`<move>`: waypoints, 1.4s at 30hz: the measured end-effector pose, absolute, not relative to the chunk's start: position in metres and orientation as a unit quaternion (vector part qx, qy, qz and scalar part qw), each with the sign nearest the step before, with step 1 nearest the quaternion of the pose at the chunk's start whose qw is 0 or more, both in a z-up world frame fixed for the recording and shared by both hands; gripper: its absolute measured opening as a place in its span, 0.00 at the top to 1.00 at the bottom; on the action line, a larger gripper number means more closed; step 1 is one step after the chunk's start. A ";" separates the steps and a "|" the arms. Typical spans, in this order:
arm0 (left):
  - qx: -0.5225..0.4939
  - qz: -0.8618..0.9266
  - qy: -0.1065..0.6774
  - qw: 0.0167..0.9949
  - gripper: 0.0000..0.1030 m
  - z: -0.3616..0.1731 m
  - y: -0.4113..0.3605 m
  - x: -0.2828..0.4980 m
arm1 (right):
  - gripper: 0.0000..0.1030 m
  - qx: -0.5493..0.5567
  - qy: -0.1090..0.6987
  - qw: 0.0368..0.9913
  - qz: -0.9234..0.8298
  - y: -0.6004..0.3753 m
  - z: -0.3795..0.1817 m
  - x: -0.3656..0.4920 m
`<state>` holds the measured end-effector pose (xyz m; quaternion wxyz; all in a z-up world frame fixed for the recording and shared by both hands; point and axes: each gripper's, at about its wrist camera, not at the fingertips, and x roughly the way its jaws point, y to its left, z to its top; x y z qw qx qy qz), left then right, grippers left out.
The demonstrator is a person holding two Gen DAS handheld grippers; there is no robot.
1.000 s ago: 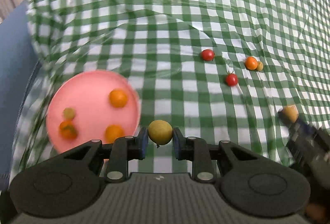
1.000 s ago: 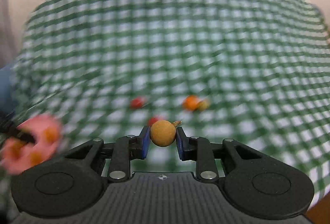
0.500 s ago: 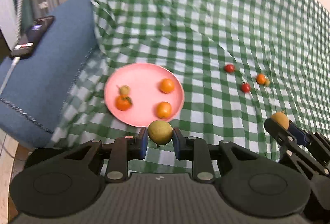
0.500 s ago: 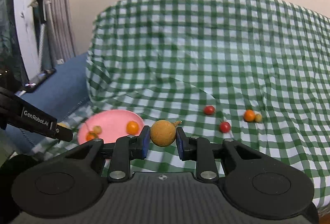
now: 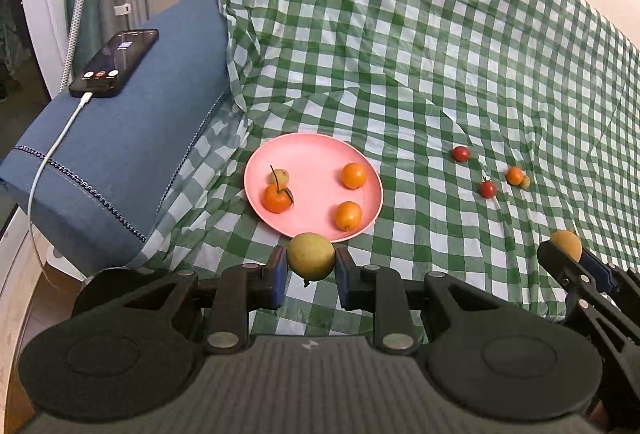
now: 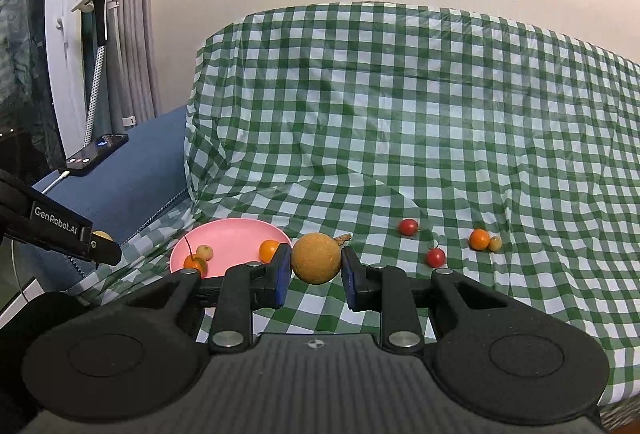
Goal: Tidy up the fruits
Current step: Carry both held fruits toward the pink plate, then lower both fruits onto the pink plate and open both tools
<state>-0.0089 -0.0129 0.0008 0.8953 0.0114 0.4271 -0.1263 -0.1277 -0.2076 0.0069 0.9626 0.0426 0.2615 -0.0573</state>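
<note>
Fruits fill both my grippers: the left gripper [image 5: 311, 270] jaws pinch a yellow-green fruit [image 5: 311, 256], the right gripper [image 6: 316, 270] jaws a tan fruit [image 6: 316, 258]. Beyond, the pink plate [image 5: 312, 154] carries four fruits; farther, the red tomatoes [image 5: 460, 153] lie on the checked cloth [image 5: 400, 54], one small fruit [image 5: 525, 181] half hidden.

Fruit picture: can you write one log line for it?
left gripper: holds yellow-green round fruit | right gripper: holds tan round fruit | pink round plate: four fruits

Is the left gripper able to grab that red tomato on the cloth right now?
Probably not yet: the left gripper is already shut on a yellow-green fruit, so its fingers are full. The path over the checked cloth to the red tomato looks free.
</note>
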 end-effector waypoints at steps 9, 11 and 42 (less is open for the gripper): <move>0.003 -0.116 0.432 0.895 0.73 -0.002 -0.001 -0.004 | 0.73 0.038 0.270 0.961 -0.053 -0.205 0.003 -0.121; 0.002 -0.113 0.433 0.894 0.73 -0.003 0.000 -0.002 | 0.73 0.037 0.272 0.960 -0.051 -0.205 0.001 -0.118; -0.021 -0.099 0.469 0.877 0.73 -0.028 0.002 0.079 | 0.73 0.029 0.318 0.948 0.004 -0.188 -0.028 -0.043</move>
